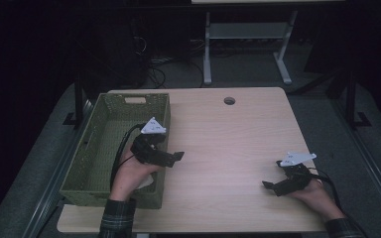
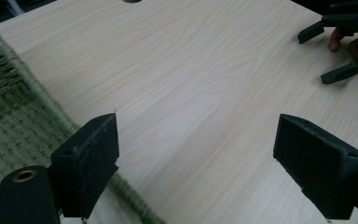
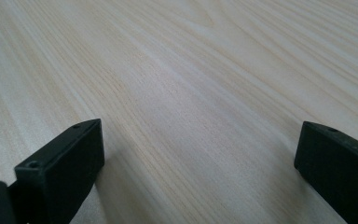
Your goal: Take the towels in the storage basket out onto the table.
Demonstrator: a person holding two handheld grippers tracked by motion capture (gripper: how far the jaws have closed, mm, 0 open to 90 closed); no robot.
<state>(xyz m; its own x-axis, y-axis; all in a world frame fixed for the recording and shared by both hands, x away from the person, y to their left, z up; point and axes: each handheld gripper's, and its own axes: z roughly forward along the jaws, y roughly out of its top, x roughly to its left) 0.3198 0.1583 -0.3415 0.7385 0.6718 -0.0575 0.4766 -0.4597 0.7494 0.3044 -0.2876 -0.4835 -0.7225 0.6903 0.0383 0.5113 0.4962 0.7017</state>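
Observation:
My left gripper [image 1: 176, 159] hangs over the right rim of a green woven basket [image 1: 93, 148], jaws pointing right over the bare wooden table [image 1: 228, 144]. Its own view shows the left gripper [image 2: 205, 163] open wide with nothing between the pads, the basket rim [image 2: 51, 105] passing under the left jaw. My right gripper [image 1: 273, 174] rests low at the table's front right, pointing left. It is open too, right gripper [image 3: 196, 172] holding nothing, with only wood grain ahead. The left gripper view also catches the right gripper [image 2: 318, 53] far off, jaws apart.
The basket stands along the table's left side and looks empty apart from a pale patch [image 1: 146, 182] under the left hand, which I cannot identify. A round cable hole [image 1: 229, 100] sits near the far edge. A desk frame [image 1: 248, 44] stands beyond on the floor.

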